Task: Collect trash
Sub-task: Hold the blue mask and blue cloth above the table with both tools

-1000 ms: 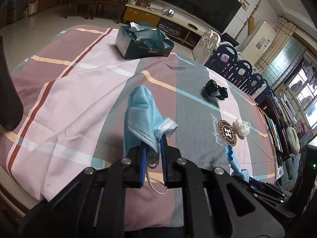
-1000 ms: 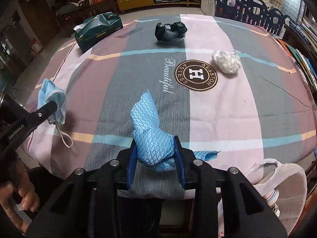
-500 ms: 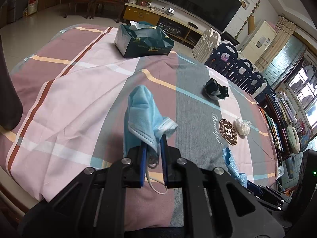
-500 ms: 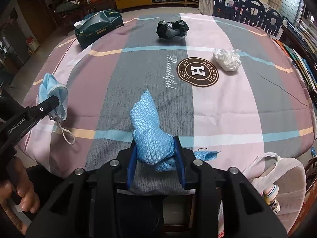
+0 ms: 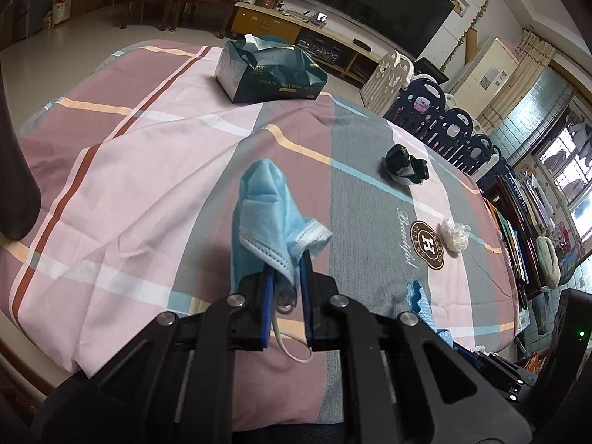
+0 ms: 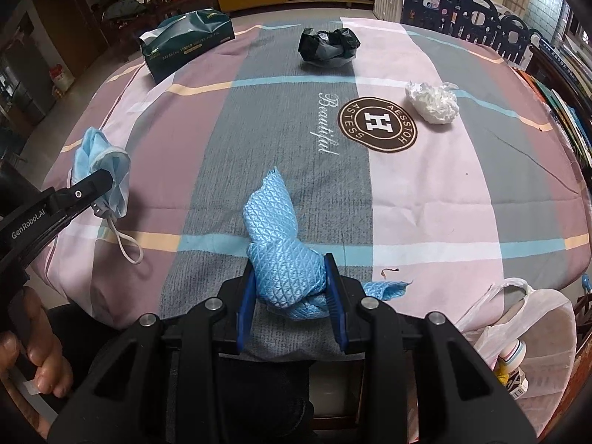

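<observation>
Little has moved since a second ago: both hand-held grippers hold the same loads in the same pose, and the view over the bench has only drifted slightly.

Left hand-held gripper (image 5: 285, 281): tilted down toward the bench, jaws pinched nearly closed on a blue face mask (image 5: 264, 218). The mask stands up crumpled above the fingertips; its white ear loop (image 5: 292, 347) hangs below the jaws. From the right wrist view this gripper sits over the near left edge of the bench, and the person's hand (image 6: 40, 366) wraps its grip at the lower left.

Right hand-held gripper (image 6: 290, 285): pointed more steeply down at the near edge, jaws part-way apart and pressing on a bunched blue cloth (image 6: 281, 244). One end of the cloth stands up above the jaws, another trails out to the right.

The bench (image 6: 425, 192) carries a pink, grey and mauve striped cover with a round brown logo (image 6: 377, 124). Lying on it: a crumpled black bag (image 6: 327, 48) toward the far edge, a white wad of plastic (image 6: 433, 101) just right of the logo, and a dark green tissue box (image 6: 187, 44) at the far left corner.

A white plastic bag (image 6: 518, 336) hangs open below the near right edge, with some packaging inside.
</observation>
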Motion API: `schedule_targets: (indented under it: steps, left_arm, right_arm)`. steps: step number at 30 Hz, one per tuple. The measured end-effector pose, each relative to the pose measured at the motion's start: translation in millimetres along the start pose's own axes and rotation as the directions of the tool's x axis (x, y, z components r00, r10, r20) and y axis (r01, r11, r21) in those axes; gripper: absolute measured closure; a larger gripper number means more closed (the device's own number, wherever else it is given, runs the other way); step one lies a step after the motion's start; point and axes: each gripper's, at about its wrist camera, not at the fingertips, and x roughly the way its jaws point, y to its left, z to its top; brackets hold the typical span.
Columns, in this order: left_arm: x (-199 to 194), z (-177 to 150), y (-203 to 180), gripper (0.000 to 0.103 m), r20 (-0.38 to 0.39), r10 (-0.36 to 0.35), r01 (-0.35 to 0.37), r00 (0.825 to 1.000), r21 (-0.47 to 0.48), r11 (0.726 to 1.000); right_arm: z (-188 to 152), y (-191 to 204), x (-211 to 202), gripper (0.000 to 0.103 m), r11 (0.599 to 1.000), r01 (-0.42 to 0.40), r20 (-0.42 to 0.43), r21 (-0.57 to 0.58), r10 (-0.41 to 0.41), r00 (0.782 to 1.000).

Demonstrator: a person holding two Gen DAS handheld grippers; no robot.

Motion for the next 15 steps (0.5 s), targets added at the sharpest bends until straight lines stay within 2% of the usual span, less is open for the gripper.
schedule_targets:
  steps: [15]
  left_arm:
    - [-0.1,0.6,0.3,0.090,0.000,-0.001,0.001,1.000,0.001,1.000]
  right_arm:
    - [0.8,-2.4,-0.9,0.068,1.000,0.001,0.012,0.015,-0.001,1.000]
